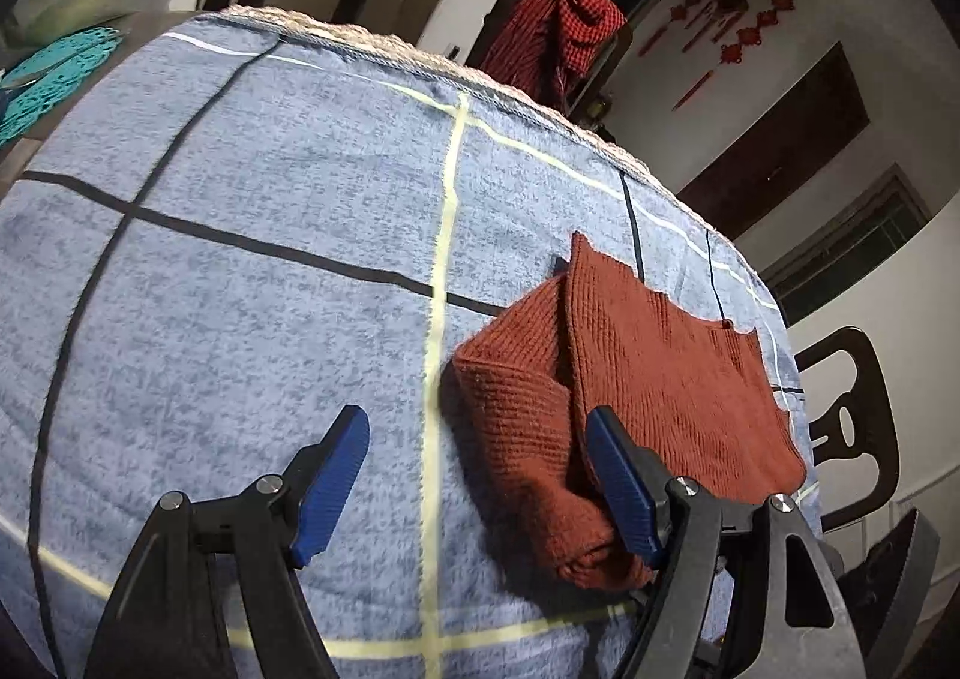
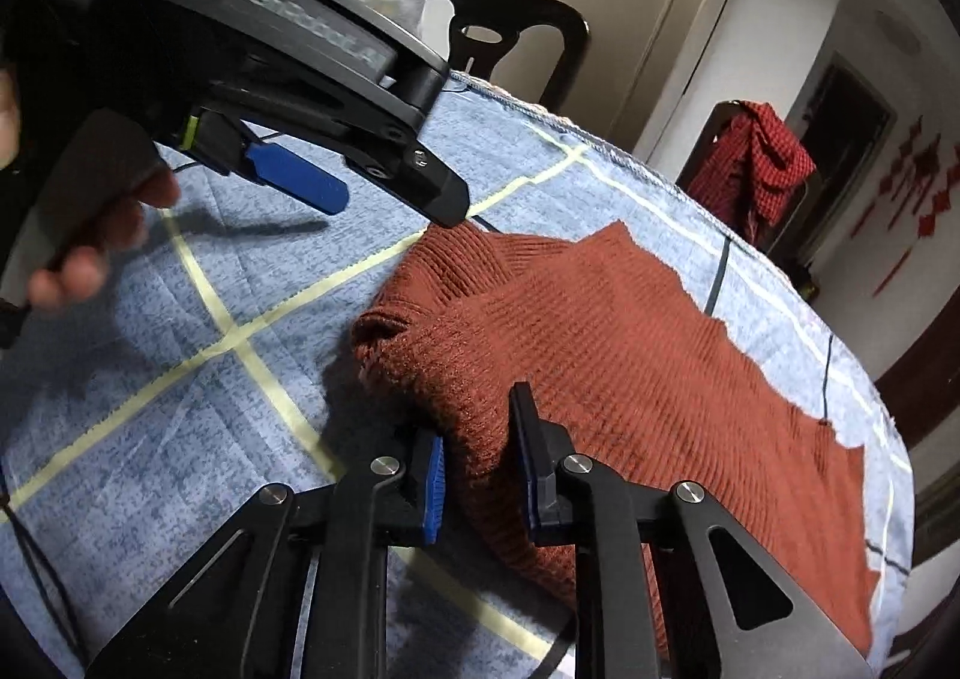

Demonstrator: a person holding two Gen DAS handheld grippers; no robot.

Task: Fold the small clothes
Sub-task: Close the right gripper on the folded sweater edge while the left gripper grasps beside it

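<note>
While the right tool (image 2: 480,463) pinches a near fold of the rust knit garment (image 2: 630,355), the left tool (image 1: 474,475) hangs wide open and empty beside it. Garment lies on the blue checked cloth (image 1: 240,289) covering the table; red plaid shirt (image 1: 558,25) drapes a far chair.

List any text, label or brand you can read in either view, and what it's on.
"GenRobot.AI", embossed on the black body of the left gripper in the right wrist view; its last letters are partly blurred.
The red wall ornaments are too small to show any characters.
Nothing else is readable.
</note>
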